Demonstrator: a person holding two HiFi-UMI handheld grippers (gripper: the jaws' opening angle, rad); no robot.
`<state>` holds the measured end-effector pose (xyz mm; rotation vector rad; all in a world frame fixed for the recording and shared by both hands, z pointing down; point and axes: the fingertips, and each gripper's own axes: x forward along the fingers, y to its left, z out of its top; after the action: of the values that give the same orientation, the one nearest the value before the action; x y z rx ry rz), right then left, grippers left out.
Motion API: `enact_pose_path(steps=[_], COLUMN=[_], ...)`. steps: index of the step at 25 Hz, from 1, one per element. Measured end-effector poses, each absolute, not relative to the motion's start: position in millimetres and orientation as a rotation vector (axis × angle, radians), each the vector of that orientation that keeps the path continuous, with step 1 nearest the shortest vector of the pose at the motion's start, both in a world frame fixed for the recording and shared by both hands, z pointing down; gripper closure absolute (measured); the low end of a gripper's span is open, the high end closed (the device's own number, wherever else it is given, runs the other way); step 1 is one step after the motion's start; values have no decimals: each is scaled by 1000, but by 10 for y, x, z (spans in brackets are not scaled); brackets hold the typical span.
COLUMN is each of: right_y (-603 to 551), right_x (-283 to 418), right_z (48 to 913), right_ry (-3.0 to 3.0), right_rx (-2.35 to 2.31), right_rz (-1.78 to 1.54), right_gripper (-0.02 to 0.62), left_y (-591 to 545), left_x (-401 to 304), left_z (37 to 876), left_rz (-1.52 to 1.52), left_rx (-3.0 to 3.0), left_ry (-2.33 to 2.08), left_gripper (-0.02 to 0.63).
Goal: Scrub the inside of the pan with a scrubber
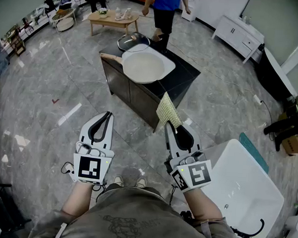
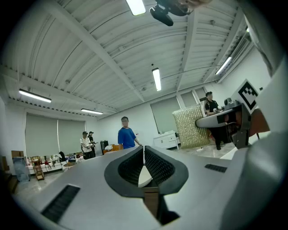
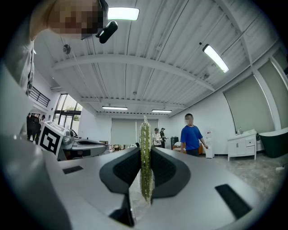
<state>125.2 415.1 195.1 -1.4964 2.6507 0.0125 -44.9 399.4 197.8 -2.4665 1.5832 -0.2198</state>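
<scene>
A white pan lies on a dark cabinet ahead of me, its handle pointing left, with a glass lid behind it. My right gripper is shut on a yellow-green scrubber, which sticks up edge-on between the jaws in the right gripper view. It is short of the cabinet's near corner. My left gripper is shut with nothing in it, held over the floor to the left; its jaws meet with nothing between them. In the left gripper view the scrubber shows at right.
A white bathtub stands at my right. A person in a blue shirt stands beyond the cabinet, near a small wooden table. A white sideboard is at the back right. Grey marble floor surrounds the cabinet.
</scene>
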Motion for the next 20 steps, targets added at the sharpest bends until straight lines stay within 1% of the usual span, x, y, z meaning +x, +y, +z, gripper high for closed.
enact_pose_path(steps=[20], right_y=[4103], right_x=[1443], right_z=[2075], right_ry=[2681], right_rx=[-1420], right_rz=[-21], right_gripper=[528], left_y=[4026], left_x=[-264], left_z=[2059], left_rz=[-239], left_rx=[-2430], left_ry=[1635], left_gripper=[581])
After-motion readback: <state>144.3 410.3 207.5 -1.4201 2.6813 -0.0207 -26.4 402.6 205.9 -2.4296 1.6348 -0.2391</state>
